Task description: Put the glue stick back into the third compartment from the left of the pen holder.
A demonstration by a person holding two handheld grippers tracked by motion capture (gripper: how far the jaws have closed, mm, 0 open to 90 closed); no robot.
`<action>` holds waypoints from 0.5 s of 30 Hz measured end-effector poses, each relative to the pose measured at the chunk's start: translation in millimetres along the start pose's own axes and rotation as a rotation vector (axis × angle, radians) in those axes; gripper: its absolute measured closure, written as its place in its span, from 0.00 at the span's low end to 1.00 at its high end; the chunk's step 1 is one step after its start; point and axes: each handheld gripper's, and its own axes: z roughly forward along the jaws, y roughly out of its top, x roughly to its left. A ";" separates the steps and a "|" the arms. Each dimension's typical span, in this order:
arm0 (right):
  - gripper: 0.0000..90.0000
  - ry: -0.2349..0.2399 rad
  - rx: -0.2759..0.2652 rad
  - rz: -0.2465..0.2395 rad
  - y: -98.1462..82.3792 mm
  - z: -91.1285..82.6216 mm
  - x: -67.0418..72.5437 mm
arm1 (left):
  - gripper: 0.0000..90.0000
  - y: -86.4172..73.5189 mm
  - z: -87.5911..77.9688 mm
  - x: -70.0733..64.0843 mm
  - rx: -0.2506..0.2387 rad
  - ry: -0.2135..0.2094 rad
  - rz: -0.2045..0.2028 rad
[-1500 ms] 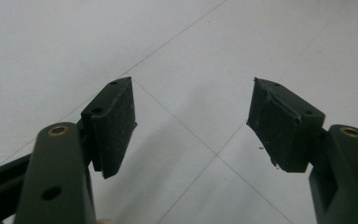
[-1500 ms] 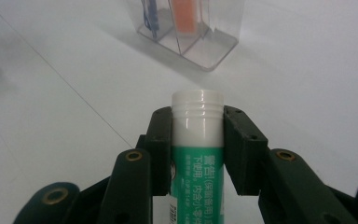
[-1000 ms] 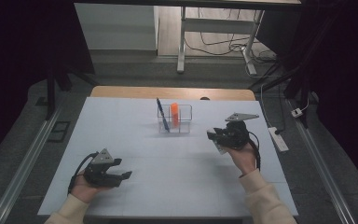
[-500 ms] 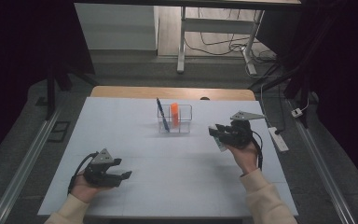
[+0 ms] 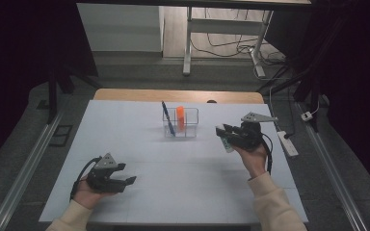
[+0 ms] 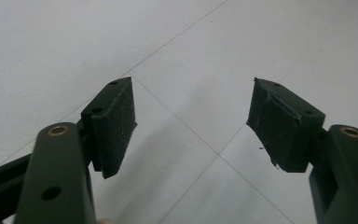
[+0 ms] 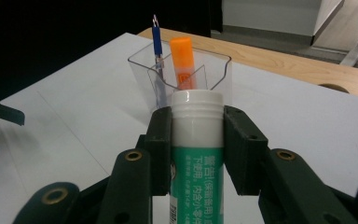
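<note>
The glue stick point(image 7: 196, 154) sits clamped between the jaws of the right gripper point(image 5: 227, 136), its white cap end pointing toward the clear holder point(image 5: 180, 123), near it and to its right in the high view. The holder stands on the white table point(image 5: 183, 192) and has a blue pen point(image 5: 167, 118) and an orange marker point(image 5: 180, 117) upright inside. Between the glue stick and the holder is bare table. The left gripper point(image 5: 127, 180) rests well apart from the holder, at the near left, with jaws spread wide and nothing between them.
</note>
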 end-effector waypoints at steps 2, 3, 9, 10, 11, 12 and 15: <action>0.72 0.005 -0.009 0.002 1.6 0.5 0.5 | 0.35 0.0 -0.2 -0.1 0.000 0.000 0.001; 0.72 0.005 -0.011 -0.001 2.5 1.0 0.7 | 0.35 -0.1 -0.2 0.0 -0.001 -0.001 -0.001; 0.72 0.010 -0.023 0.000 7.2 6.5 1.5 | 0.35 -0.2 -0.7 0.9 -0.004 -0.001 -0.005; 0.72 0.012 -0.029 0.002 8.1 7.7 1.5 | 0.35 -0.3 -0.8 0.8 -0.007 -0.002 -0.008; 0.72 0.014 -0.030 0.002 9.2 8.6 1.5 | 0.35 -0.3 -0.9 0.9 -0.008 -0.002 -0.009; 0.72 0.014 -0.035 0.002 10.2 9.7 1.8 | 0.35 -0.3 -0.9 0.9 -0.009 -0.002 -0.010; 0.72 0.013 -0.039 0.000 12.8 12.3 1.9 | 0.35 -0.3 -1.0 1.3 -0.009 -0.005 -0.011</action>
